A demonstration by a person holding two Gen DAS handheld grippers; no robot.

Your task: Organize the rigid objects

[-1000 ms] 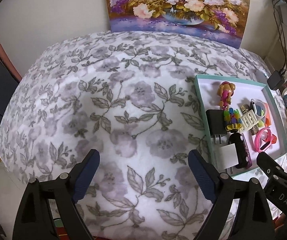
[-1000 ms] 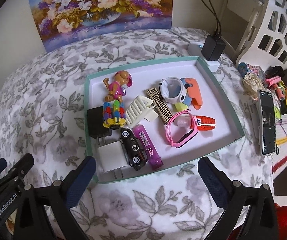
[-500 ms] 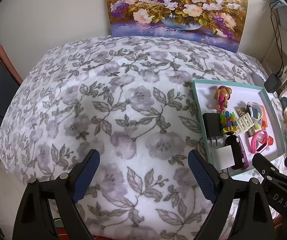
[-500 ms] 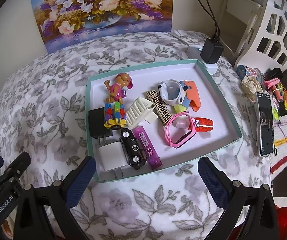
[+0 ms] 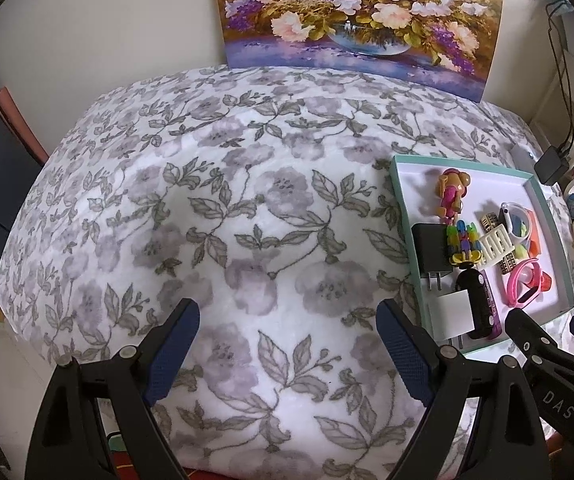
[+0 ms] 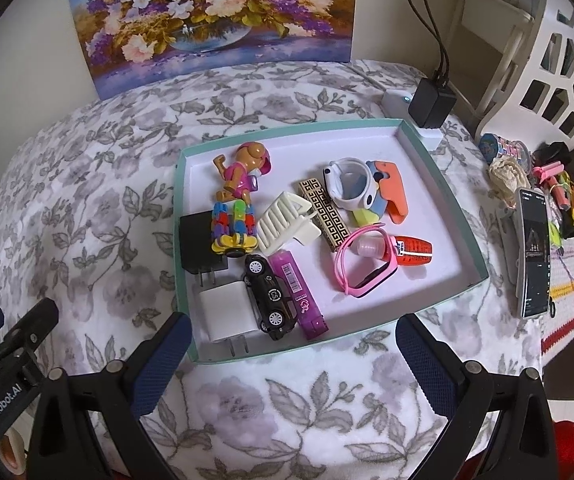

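Flower-printed cloth covers the counter, with a floral painting propped against the wall behind it. We hold both tongs wide apart and empty: the left tongs hang over bare cloth, while the right tongs sit just short of the near rim of the teal tray.

All the small rigid things we can see on the cloth lie inside that tray: a toy pup, a black charger, a white charger, a toy car, a purple tube, a cream hair claw, a patterned clip, a pink watch and a white watch. They crowd toward the left side, overlapping loosely, leaving the right part free.

Gathered like this, the scene fits either a finished collection or a tray waiting to be sorted out onto the cloth; we cannot tell which. A phone and trinkets lie right of the tray, off the cloth.
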